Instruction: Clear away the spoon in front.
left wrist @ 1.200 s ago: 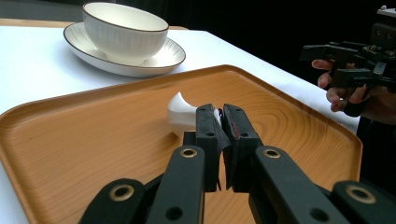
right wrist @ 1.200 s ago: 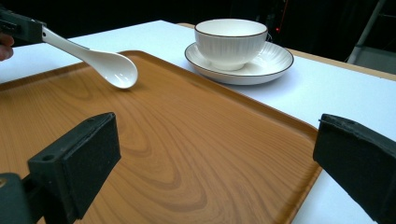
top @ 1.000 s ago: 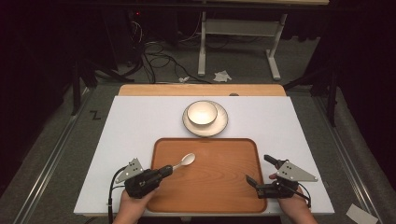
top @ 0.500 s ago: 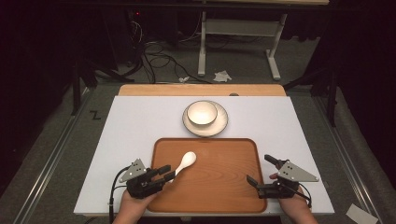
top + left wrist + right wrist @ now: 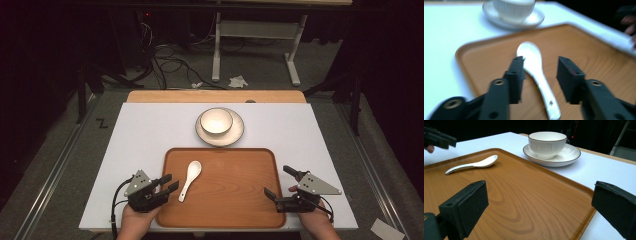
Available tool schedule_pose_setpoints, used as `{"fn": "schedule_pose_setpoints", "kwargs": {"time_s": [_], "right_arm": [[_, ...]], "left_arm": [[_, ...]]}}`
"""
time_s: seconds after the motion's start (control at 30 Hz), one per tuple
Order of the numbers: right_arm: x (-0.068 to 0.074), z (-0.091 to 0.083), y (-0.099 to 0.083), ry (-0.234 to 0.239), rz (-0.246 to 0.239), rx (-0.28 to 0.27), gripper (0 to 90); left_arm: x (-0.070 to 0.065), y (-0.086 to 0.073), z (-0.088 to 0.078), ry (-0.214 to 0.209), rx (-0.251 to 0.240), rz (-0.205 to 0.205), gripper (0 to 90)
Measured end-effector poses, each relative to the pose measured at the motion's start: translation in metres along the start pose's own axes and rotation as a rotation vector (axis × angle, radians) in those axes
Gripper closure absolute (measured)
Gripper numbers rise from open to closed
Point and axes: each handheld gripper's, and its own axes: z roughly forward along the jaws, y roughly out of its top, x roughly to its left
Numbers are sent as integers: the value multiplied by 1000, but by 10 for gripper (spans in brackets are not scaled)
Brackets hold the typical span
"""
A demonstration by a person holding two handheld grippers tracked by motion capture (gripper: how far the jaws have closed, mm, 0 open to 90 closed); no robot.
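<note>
Jaws of left gripper [image 5: 540,80] parted, just narrowed, astride spoon [image 5: 536,75] near tray [image 5: 250,210] left edge, pads clear. Right gripper [image 5: 282,182] held wide, empty. Risk judged: glazed handle squirted sideways if pinched off-centre.

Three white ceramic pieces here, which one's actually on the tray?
The spoon, lying flat on the wooden tray near its left edge. The bowl sits on its saucer, both on the white tabletop beyond the tray.

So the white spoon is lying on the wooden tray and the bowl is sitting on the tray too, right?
Not quite. The spoon does lie on the tray, but the bowl sits on a saucer on the white table beyond the tray, as the high view shows.
</note>
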Motion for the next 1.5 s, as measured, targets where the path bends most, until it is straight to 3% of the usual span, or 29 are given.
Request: {"fn": "schedule_pose_setpoints", "kwargs": {"time_s": [0.17, 0.33, 0.4, 0.5, 0.73, 0.97, 1.5], "right_arm": [[0, 0, 0, 2, -2, 0, 18], [0, 0, 0, 0, 1, 0, 18], [0, 0, 0, 0, -1, 0, 18], [1, 0, 1, 0, -2, -4, 18], [1, -1, 1, 0, -2, -2, 18], [1, -1, 1, 2, -2, -2, 18], [1, 0, 0, 5, 2, 3, 18]], "left_arm": [[3, 2, -9, 31, -25, -11, 895], [2, 3, -12, 101, 0, 8, 900], [1, 2, -12, 136, 33, 12, 900], [-3, 1, -9, 204, 128, 31, 900], [-9, -4, 2, 254, 314, 85, 900], [-13, -8, 14, 240, 413, 108, 900], [-24, -7, 22, 202, 421, 139, 900]]}}
